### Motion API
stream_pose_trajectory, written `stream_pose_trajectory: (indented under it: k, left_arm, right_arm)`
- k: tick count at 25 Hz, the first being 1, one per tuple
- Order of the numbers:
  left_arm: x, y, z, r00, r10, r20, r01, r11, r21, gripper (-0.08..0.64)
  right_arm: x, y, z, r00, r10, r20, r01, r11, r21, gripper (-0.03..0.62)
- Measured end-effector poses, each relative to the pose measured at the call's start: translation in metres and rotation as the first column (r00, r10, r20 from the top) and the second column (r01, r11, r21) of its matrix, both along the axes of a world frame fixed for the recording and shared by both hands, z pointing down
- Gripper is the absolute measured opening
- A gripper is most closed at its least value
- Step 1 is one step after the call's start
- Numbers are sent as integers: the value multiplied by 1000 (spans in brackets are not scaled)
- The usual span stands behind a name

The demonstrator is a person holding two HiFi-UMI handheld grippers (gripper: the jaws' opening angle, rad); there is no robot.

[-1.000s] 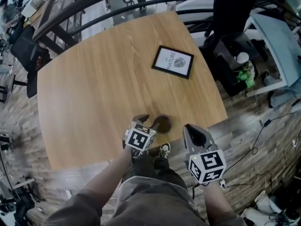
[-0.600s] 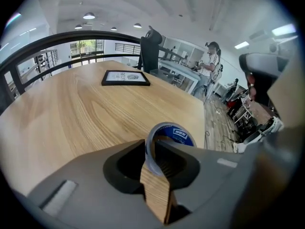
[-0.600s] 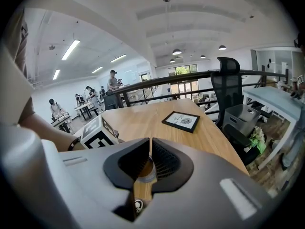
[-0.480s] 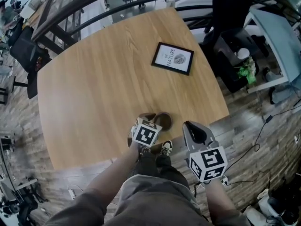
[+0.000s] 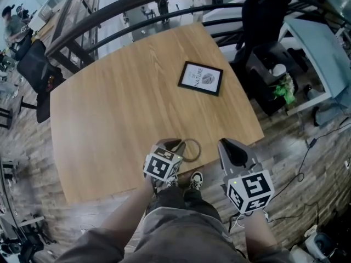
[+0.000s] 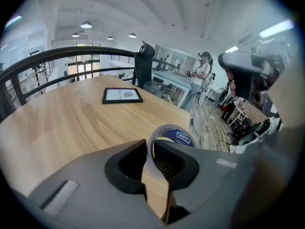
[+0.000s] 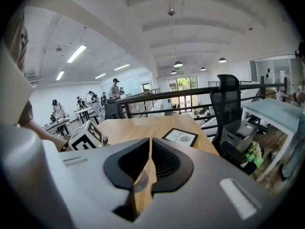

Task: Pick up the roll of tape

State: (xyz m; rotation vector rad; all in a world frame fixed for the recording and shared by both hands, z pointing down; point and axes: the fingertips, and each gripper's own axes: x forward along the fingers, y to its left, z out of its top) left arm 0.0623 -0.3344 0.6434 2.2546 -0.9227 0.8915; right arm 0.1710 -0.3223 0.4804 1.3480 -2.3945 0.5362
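Watching my left gripper (image 6: 151, 147), I see its fingers have just closed on the wall of the roll of tape (image 6: 172, 133), with one finger inside the ring. The roll lay on the bench (image 5: 120, 103) a moment ago and now seems raised beyond the fingertips, so the pick looks nearly done. My right gripper (image 7: 150, 144) is clenched on nothing.
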Motion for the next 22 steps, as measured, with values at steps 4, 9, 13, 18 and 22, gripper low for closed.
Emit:
stream_pose_trajectory:
  k: [4, 9, 13, 18, 22]
  left_arm:
    - [-9, -4, -61, 997, -19, -70, 27, 993, 117, 51]
    - [-32, -13, -142, 994, -24, -106, 54, 956, 288, 51]
    - [-55, -11, -199, 993, -33, -112, 76, 911, 406, 51]
    - [-70, 1, -264, 995, -25, -99, 75, 842, 534, 51]
    - [-87, 10, -312, 991, -41, -126, 112, 769, 630, 50]
  right_arm:
    - [-4, 3, -49, 1000, -14, 13, 13, 994, 105, 26]
    - [-11, 9, -108, 999, -5, 35, -2, 977, 214, 26]
    - [-15, 15, -145, 999, -8, 45, -5, 959, 282, 26]
    - [-17, 25, -184, 999, -8, 49, -10, 936, 353, 26]
    - [-23, 33, -208, 998, -12, 60, -13, 918, 397, 26]
